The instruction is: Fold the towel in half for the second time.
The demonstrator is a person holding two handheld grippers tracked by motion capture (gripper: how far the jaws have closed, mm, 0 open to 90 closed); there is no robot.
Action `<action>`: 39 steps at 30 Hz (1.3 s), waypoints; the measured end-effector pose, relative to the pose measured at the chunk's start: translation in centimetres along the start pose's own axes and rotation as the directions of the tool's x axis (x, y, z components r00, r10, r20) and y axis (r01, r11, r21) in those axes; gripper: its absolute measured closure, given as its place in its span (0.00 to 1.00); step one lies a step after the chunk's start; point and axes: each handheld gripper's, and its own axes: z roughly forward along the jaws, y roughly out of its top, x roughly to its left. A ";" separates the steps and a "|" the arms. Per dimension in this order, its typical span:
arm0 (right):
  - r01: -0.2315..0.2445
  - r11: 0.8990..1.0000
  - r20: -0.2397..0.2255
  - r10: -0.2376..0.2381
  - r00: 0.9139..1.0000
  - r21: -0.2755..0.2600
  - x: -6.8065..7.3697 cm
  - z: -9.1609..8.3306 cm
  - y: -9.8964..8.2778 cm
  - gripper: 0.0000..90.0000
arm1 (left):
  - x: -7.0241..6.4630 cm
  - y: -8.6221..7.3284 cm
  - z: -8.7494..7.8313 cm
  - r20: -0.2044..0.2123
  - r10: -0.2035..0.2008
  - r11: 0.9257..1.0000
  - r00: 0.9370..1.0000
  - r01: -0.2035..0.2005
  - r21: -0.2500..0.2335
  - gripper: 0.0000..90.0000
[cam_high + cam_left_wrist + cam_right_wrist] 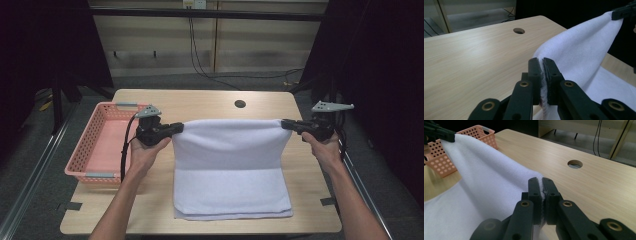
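Note:
A white towel [230, 165] lies on the wooden table [200, 102], its far edge lifted and stretched level between the two grippers. My left gripper [178, 127] is shut on the towel's far left corner, and in the left gripper view the cloth [579, 50] is pinched between its jaws [542, 62]. My right gripper [286, 123] is shut on the far right corner; the right gripper view shows the towel [486, 187] clamped in its jaws [541, 181]. The towel's near part rests folded on the table.
A pink plastic basket [97, 145] stands at the table's left edge, close to my left hand. A round cable hole [240, 104] sits in the table's far side. Dark curtains flank both sides, and cables run over the floor beyond.

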 end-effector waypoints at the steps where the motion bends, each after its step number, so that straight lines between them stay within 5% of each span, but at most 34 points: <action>1: 0.004 1.000 -0.007 -0.004 1.000 -0.002 0.2 -0.3 -0.1 0.96 | -0.4 -0.2 -0.2 0.003 0.002 1.000 1.000 -0.002 -0.006 0.95; 9: 0.019 1.000 -0.044 -0.020 0.999 -0.018 2.1 -2.5 -2.1 0.96 | -3.2 -1.7 -2.1 0.049 0.044 0.999 0.998 -0.043 -0.016 0.95; 17: 0.021 0.998 -0.083 -0.016 0.996 0.060 4.7 -3.8 -7.2 0.96 | -5.6 -6.4 -2.8 0.099 0.045 0.995 0.994 -0.053 0.083 0.94; 24: 0.011 0.987 -0.112 0.007 0.994 0.159 6.8 -4.2 -11.8 0.92 | -7.4 -11.2 -2.8 0.119 0.060 0.980 0.991 -0.081 0.182 0.93; 31: 0.025 0.971 -0.142 0.010 0.990 0.238 8.3 -4.8 -14.7 0.87 | -7.9 -12.6 -3.8 0.153 0.054 0.971 0.987 -0.088 0.220 0.91; 33: 0.027 0.966 -0.145 0.011 0.989 0.256 8.7 -5.0 -15.2 0.83 | -8.1 -13.1 -4.3 0.175 0.034 0.974 0.984 -0.072 0.213 0.87; 35: 0.039 0.962 -0.134 -0.002 0.991 0.271 9.1 -5.2 -15.6 0.77 | -8.4 -13.7 -4.6 0.187 0.036 0.968 0.982 -0.081 0.237 0.84; 39: 0.047 0.962 -0.152 -0.006 0.988 0.267 9.7 -5.8 -15.6 0.73 | -8.9 -13.9 -5.8 0.221 0.018 0.973 0.975 -0.068 0.221 0.73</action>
